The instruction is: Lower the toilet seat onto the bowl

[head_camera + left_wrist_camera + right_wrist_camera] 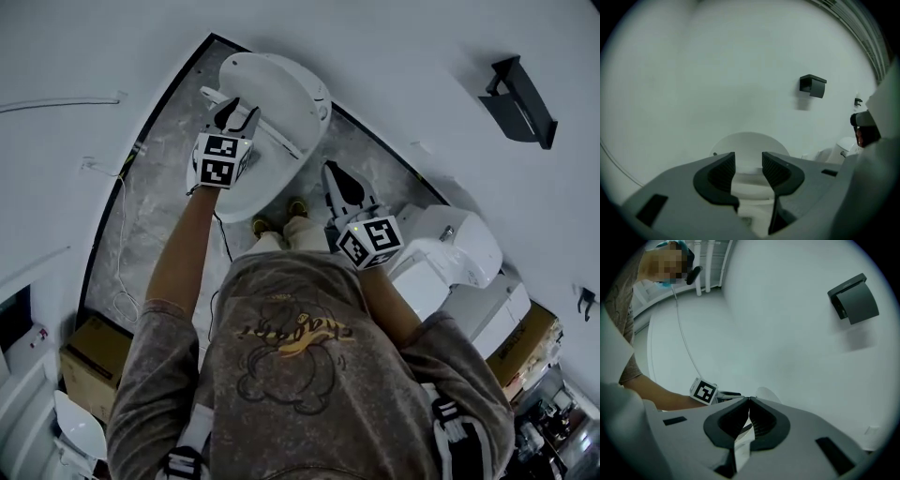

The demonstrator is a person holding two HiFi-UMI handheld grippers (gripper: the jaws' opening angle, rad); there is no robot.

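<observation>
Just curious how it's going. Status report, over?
Left gripper open, aimed at toilet seat. Right gripper shut, empty, off to the side. Seat looks upright, not yet lowered. Nothing in the way.

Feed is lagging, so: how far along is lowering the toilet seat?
Nothing looks done: in the left gripper view a white seat or lid stands upright. In hand: the left tool, jaws apart and empty, points at it; the right tool is shut, held aside. Left: grip it and lower it onto the bowl.
</observation>
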